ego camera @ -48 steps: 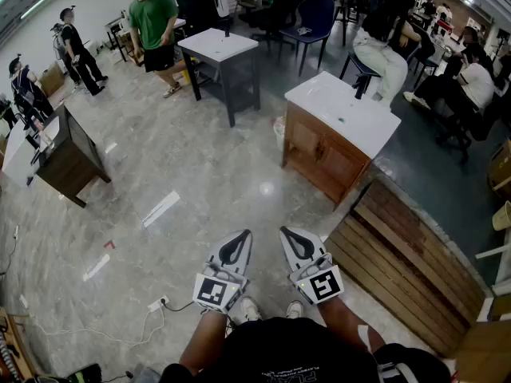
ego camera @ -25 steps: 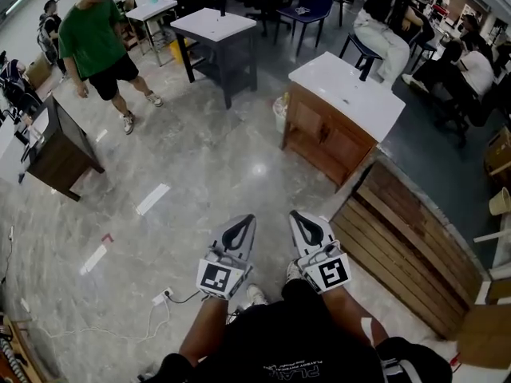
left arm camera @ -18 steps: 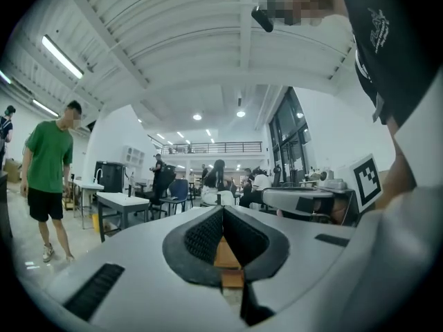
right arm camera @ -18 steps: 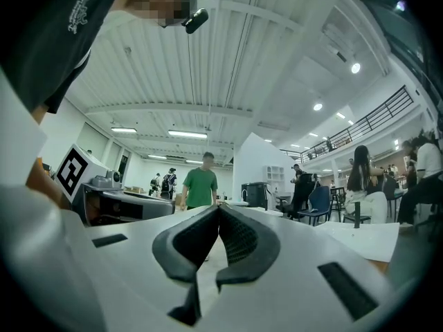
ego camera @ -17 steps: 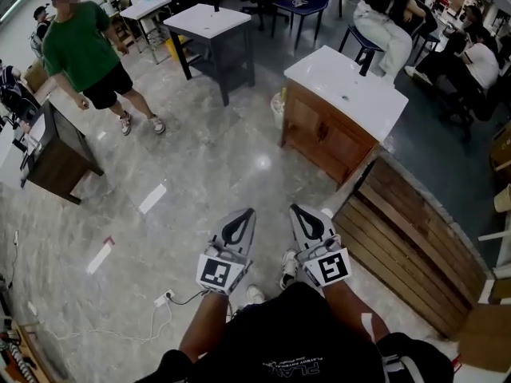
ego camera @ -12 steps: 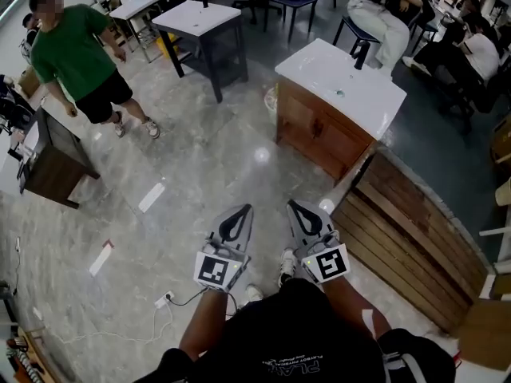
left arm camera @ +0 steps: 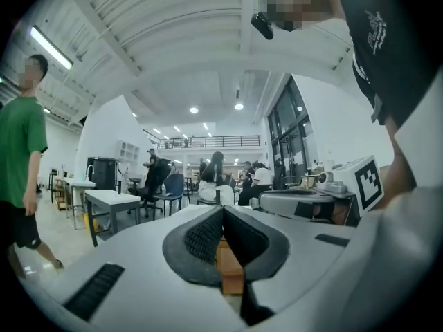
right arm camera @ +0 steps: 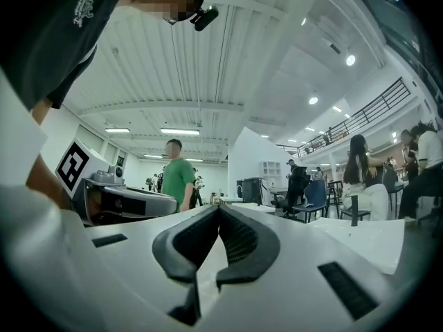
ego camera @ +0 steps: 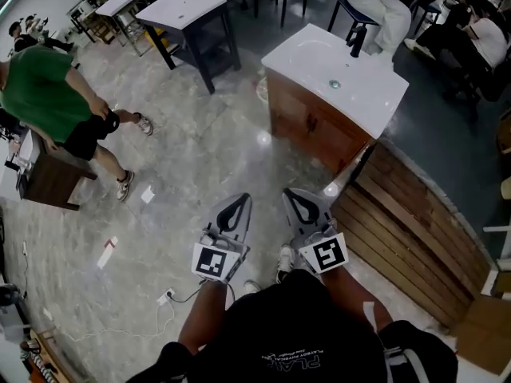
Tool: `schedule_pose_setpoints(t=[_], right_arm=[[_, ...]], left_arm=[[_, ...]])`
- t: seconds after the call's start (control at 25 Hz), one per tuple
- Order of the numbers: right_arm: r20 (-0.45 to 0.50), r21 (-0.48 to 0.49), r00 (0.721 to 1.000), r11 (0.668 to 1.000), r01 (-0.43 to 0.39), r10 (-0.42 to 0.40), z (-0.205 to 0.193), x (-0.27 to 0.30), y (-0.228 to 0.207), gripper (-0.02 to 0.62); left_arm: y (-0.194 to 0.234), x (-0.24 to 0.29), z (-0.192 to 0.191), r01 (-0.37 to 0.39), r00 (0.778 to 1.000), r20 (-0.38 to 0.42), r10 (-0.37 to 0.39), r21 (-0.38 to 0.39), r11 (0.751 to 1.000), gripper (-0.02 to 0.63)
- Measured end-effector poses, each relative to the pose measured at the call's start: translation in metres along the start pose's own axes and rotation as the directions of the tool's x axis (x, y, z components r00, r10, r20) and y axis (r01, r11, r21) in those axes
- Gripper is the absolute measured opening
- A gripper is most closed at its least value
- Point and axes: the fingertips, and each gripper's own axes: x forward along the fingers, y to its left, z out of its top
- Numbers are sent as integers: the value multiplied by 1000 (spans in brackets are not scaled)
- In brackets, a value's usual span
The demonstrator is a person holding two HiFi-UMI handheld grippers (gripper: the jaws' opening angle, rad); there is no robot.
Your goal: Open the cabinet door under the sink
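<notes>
The sink cabinet (ego camera: 315,130) is brown wood with two front doors, a white basin top (ego camera: 335,70) and a black faucet (ego camera: 354,42). It stands ahead and a little right of me, some floor away. Both doors look closed. My left gripper (ego camera: 235,206) and right gripper (ego camera: 294,198) are held side by side over the floor, pointing towards the cabinet and well short of it. Both are shut with nothing in them. In the left gripper view the left gripper (left arm camera: 223,209) has its tips together, with brown wood (left arm camera: 228,265) showing behind. The right gripper (right arm camera: 219,209) is also tip to tip.
A slatted wooden panel (ego camera: 407,230) lies on the floor at the right, beside the cabinet. A person in a green shirt (ego camera: 48,106) stands at the left by a dark cabinet (ego camera: 48,178). A white-topped dark table (ego camera: 188,14) stands behind. A power strip (ego camera: 166,298) lies near my feet.
I have moved closer to the sink cabinet, which now looms larger. The person in green has walked towards the left edge. Both grippers stayed shut and side by side.
</notes>
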Motion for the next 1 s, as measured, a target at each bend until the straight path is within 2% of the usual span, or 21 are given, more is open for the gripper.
schedule_pose_setpoints(t=[0.28,0.56,1.0], right_arm=[[9,18,1000,1000,-11,11,-2,20,-31,23],[16,13,1000,1000,25,-25,-9,34,-55,23],[19,-67,994,992,105,-104,-21,90,-95,23]], left_arm=[[5,35,0,5,1000,-26,-5,2,1000,21],[18,64,-1,20,999,-28,-19,12,1000,21],[68,145,-17,144,989,-17,-144,2,990,21]])
